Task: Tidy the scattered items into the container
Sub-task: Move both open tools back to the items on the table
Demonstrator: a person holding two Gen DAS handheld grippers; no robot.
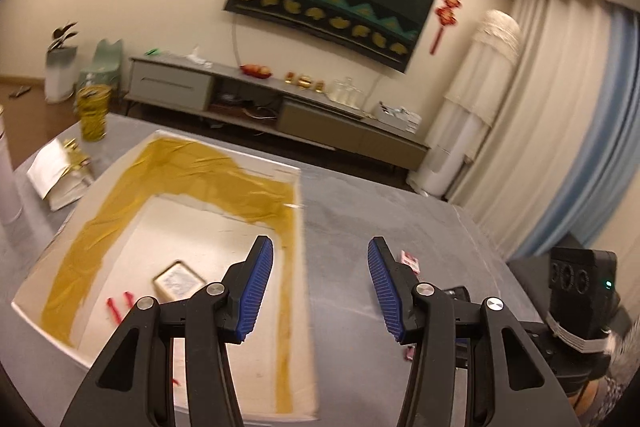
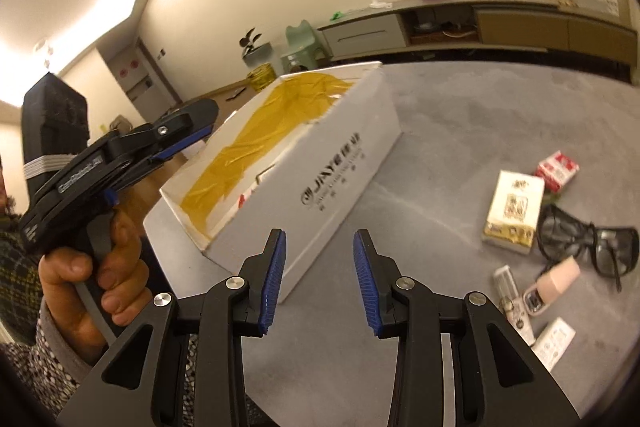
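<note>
A white cardboard box [image 1: 48, 267] [image 2: 340, 163] with yellow tape inside sits on the grey table. In it lie a small framed card [image 1: 178, 281] and red sticks [image 1: 118, 305]. My left gripper [image 1: 320, 287] hovers open over the box's right edge, nothing between its fingers. My right gripper [image 2: 320, 279] is open and empty near the box's front corner. To the right on the table lie a white and gold packet [image 2: 514, 211], a red packet [image 2: 556, 167] [image 1: 411, 261], dark glasses [image 2: 588, 243], a pink bottle [image 2: 556, 281] and small white items [image 2: 554, 343].
A hand [image 2: 92, 275] holds the left gripper's handle at the left of the right wrist view. A white bag [image 1: 60, 171] and a yellow canister [image 1: 93, 113] stand at the table's far left. A TV cabinet [image 1: 280, 107] runs along the wall behind.
</note>
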